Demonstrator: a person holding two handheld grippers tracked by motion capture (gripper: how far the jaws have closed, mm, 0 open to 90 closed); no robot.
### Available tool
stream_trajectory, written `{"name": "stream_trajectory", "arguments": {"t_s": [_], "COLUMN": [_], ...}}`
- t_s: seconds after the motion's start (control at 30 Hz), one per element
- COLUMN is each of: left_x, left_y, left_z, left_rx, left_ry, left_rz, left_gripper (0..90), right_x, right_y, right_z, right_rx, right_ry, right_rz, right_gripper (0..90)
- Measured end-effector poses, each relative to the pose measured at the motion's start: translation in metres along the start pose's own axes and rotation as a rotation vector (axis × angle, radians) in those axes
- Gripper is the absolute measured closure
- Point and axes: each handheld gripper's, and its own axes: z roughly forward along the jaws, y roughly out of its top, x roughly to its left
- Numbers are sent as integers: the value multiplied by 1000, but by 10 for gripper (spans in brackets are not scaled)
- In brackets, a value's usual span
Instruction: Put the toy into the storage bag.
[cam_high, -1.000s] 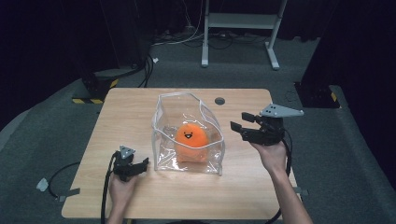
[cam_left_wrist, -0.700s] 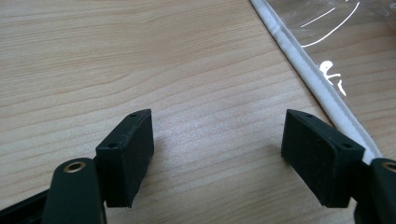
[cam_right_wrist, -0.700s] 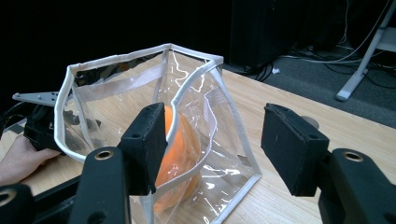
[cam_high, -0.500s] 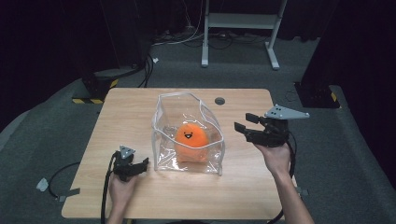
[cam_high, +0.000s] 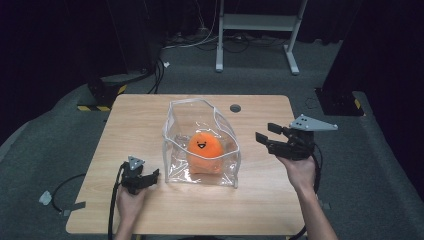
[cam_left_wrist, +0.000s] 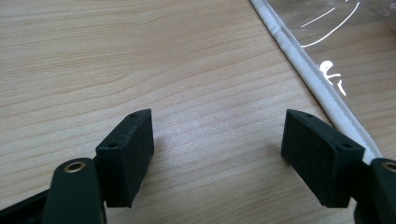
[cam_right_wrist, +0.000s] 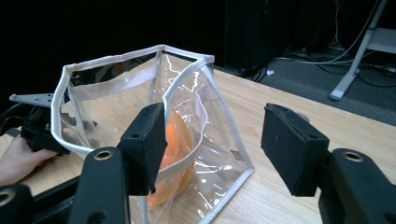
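A clear plastic bag (cam_high: 220, 127) with white trim stands open-topped in the middle of the wooden table (cam_high: 145, 115). Inside it lies an orange plush ball (cam_high: 204, 146) with a smiling face. My left gripper (cam_high: 154, 176) rests low at the bag's front left corner, open, with bare wood between its jaws (cam_left_wrist: 217, 149) and the bag's white seam (cam_left_wrist: 317, 79) just to one side. My right gripper (cam_high: 265, 134) hovers right of the bag, open and apart from it, pointing at it. In the right gripper view (cam_right_wrist: 212, 140) the bag (cam_right_wrist: 205, 116) and plush (cam_right_wrist: 180, 135) sit beyond the jaws.
A small dark round disc (cam_high: 235, 108) sits in the table top behind the bag. On the grey floor beyond are a white-legged stand (cam_high: 220, 45), cables and black equipment (cam_high: 102, 92). The left gripper (cam_right_wrist: 39, 126) and its hand appear past the bag in the right gripper view.
My right gripper has drifted slightly to the right, away from the bag. The left gripper, bag and plush have stayed put.
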Motion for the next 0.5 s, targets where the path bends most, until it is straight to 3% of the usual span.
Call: {"name": "stream_trajectory", "arguments": {"t_s": [0.5], "left_x": [0], "left_y": [0], "left_z": [0], "left_rx": [-1], "left_ry": [0], "left_rz": [-1], "left_gripper": [253], "right_x": [-2], "right_y": [-11], "right_z": [-7], "right_rx": [3], "right_ry": [-9], "right_rz": [2], "right_gripper": [393]}}
